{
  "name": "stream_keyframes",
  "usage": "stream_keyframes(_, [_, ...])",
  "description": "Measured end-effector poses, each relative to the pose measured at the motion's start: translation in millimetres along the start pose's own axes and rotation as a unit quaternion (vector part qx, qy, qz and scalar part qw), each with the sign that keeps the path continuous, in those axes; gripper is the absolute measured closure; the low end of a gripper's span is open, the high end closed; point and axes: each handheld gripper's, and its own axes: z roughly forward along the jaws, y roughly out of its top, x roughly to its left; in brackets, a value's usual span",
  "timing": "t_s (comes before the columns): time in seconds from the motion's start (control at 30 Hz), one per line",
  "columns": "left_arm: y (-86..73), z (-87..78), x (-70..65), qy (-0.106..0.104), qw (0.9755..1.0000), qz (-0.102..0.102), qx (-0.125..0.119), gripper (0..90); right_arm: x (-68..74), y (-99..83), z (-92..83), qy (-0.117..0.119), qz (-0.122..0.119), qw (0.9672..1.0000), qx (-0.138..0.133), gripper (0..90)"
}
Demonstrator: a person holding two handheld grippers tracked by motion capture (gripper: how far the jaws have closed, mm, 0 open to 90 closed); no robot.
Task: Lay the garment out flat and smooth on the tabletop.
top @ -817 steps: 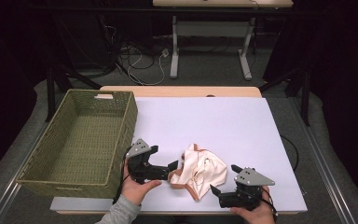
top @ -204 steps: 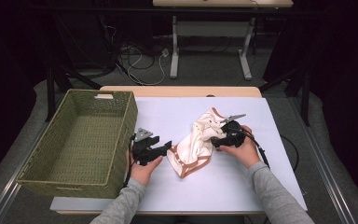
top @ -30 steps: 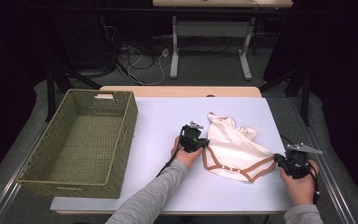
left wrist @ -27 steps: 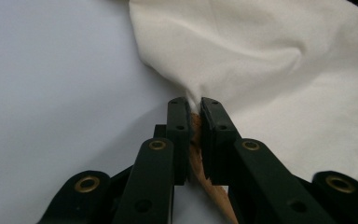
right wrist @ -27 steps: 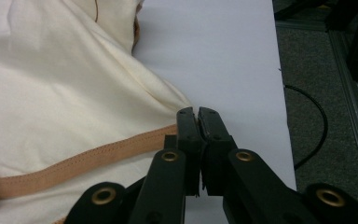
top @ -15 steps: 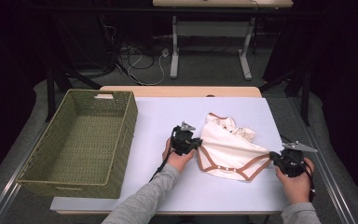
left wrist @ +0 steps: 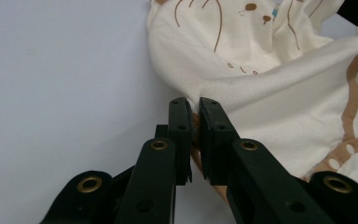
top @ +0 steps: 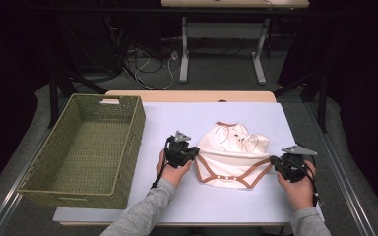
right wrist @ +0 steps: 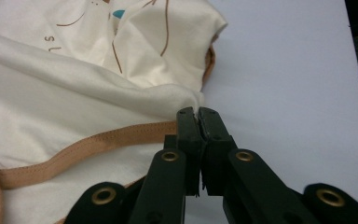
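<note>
The cream bodysuit (top: pixel 234 155) lies right of the wicker basket (top: pixel 86 147), stretched crosswise between both grippers. The left gripper (left wrist: pixel 192 112) is clamped on its near-basket edge, the right gripper (right wrist: pixel 197 116) on the far edge (each equally close).

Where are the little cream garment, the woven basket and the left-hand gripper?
cream garment (top: pixel 234 157): high view, middle of its folded-over cloth.
woven basket (top: pixel 130 142): high view, its right wall.
left gripper (left wrist: pixel 193 109): left gripper view, jaw tips clamping the garment's edge.
</note>
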Motion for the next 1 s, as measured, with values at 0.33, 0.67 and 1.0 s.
stream_keyframes(0.33, [-13.6, -1.2, 9.5, 0.020, 0.9995, -0.023, -0.002, 76.8, 12.8, 2.6, 4.2, 0.015, -0.015, 0.9997, -0.009, 84.7])
stream_keyframes(0.67, [-12.9, -13.5, 9.0, 0.031, 0.9989, -0.015, -0.030, 52.6, 19.3, 3.5, -5.1, 0.027, -0.018, 0.9988, -0.038, 62.2])
stream_keyframes(1.0, [-16.2, -27.7, 7.8, 0.024, 0.9983, -0.008, -0.052, 40.9, 34.3, 3.8, -14.4, 0.040, -0.053, 0.9961, -0.058, 49.6])
